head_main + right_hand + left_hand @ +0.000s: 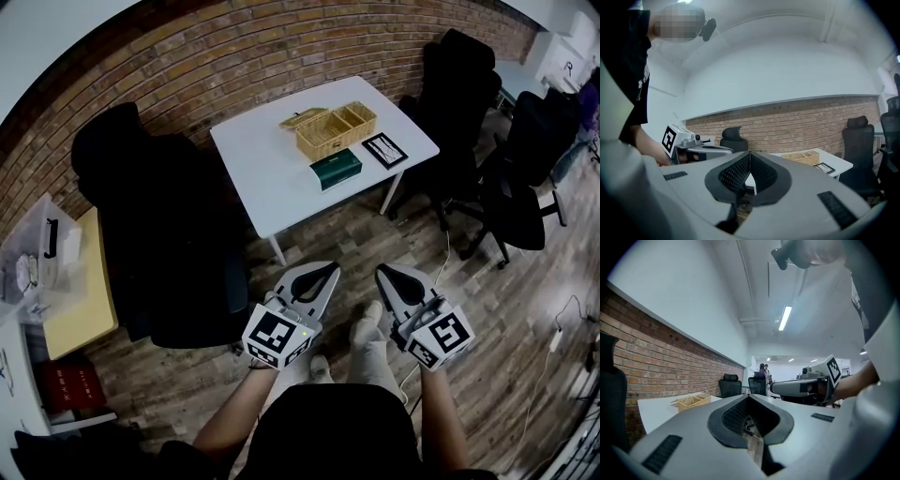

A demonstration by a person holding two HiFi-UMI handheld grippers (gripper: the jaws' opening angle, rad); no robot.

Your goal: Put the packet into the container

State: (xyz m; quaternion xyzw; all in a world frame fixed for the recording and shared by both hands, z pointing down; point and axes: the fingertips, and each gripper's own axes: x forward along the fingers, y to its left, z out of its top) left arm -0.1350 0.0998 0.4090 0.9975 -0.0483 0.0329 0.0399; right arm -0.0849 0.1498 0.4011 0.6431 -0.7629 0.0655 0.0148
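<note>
Item: dark green rectangular packet (336,169) | flat on white worktop (253,178), near side of woven wicker container (335,129) | left gripper (323,274), right gripper (386,277): jaws pressed together, empty, well short | approach, spread jaws, pinch packet's narrow sides.

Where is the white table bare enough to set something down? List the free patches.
The white table is bare over its left half, from the brick-wall edge to the near corner, bordered by the wicker basket and green packet. A narrow strip lies free in front of the packet. The right half is crowded: basket, packet and black-framed card sit close together.
</note>
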